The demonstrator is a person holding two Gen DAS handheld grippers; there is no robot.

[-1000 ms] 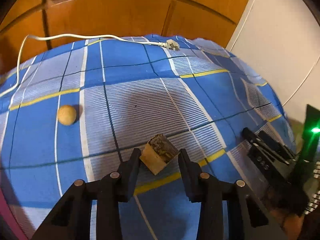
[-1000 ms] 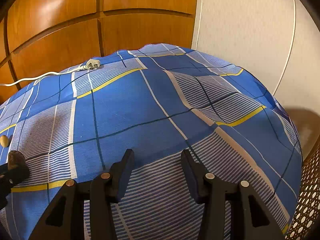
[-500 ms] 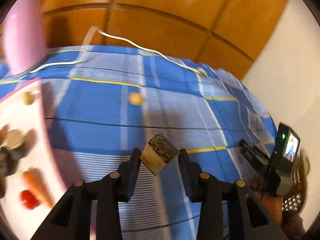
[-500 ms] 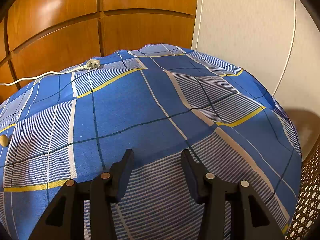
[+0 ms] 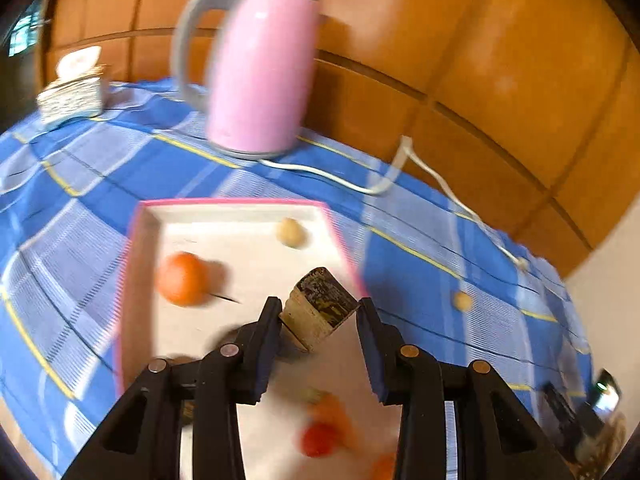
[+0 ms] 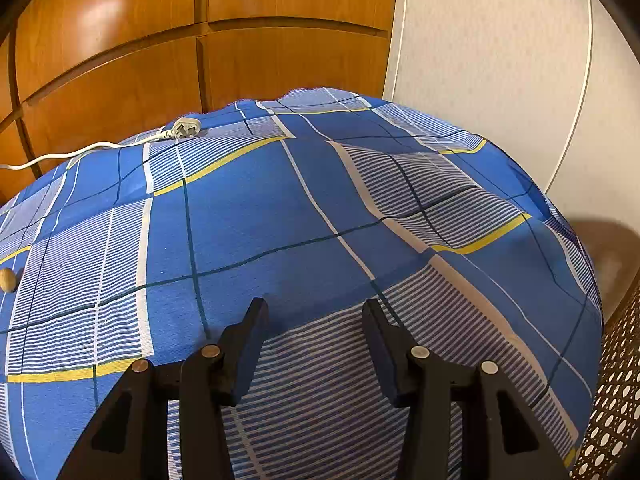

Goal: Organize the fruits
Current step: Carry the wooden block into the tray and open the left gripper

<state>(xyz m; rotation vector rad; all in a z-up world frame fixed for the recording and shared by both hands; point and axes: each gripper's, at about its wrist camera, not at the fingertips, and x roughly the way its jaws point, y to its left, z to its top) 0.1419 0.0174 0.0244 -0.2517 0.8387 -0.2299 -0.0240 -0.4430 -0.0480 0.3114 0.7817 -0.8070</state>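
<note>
Two fingers of your left gripper [image 5: 318, 316] are pinching a small brown block [image 5: 318, 308], tilted on one corner, above the near half of a white tray with a pink rim [image 5: 236, 201]. Blurred at the tray's near end you can make out a red fruit [image 5: 318, 440] and an orange, carrot-like piece [image 5: 334, 412]. Farther along the tray sits a round orange fruit [image 5: 182, 279], and near the far rim a small pale ball [image 5: 291, 232]. To the right of the tray, on the blue checked cloth [image 5: 420, 280] over the worktop, lies another pale ball [image 5: 463, 301], well apart from the tray. Behind the tray stands a pink kettle [image 5: 260, 76] with a white cord [image 5: 360, 184] trailing right along the wood panelling.

Your right gripper [image 6: 314, 328] hangs over bare cloth with its fingers spread and nothing between them. Far off at the left edge you see the pale ball, and the cord's plug [image 6: 184, 129] lies at the back.
</note>
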